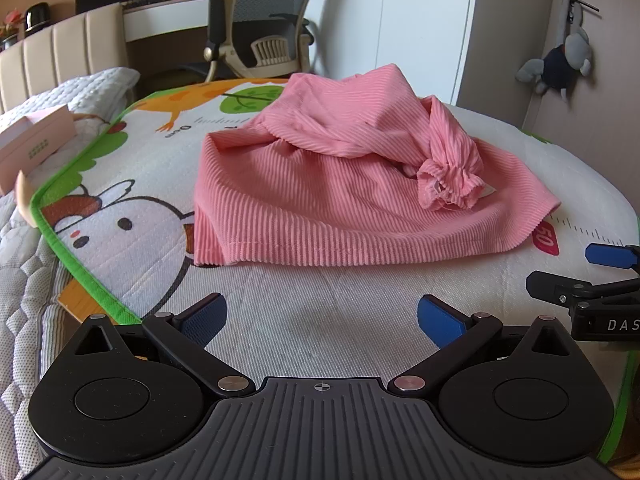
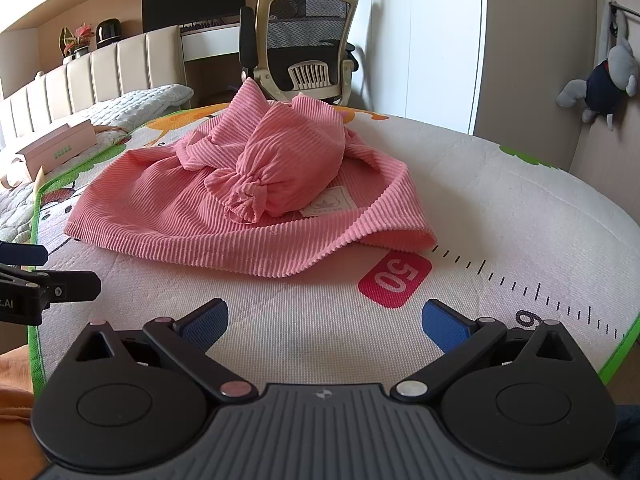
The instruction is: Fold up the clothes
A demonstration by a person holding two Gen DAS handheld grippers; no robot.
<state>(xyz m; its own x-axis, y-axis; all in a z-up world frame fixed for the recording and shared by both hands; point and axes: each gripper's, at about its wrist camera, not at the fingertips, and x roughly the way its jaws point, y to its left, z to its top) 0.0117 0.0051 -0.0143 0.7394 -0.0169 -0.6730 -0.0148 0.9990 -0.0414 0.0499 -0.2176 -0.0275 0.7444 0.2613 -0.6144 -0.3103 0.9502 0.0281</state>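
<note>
The pink top [image 1: 360, 184] lies in a loose heap in the middle of the play mat [image 1: 304, 320] on the bed, its hem toward the near edge of the mat. One sleeve, with a gathered cuff [image 2: 240, 196], is thrown over the body, and the cloth is twisted near the collar.

Both tools are near the mat's near edge, apart from the top. The left gripper [image 1: 322, 316] has its jaws wide apart and holds nothing; the right gripper [image 2: 325, 320] is the same.

The main risk, I think, is pinching several layers at once. Because the sleeve lies on the body, a grab at the hem may lift the whole heap and keep the twist inside the fold. Also the ribbed cloth may stretch or slip from the blue pads [image 2: 446, 326], and a pull may drag the mat.
</note>
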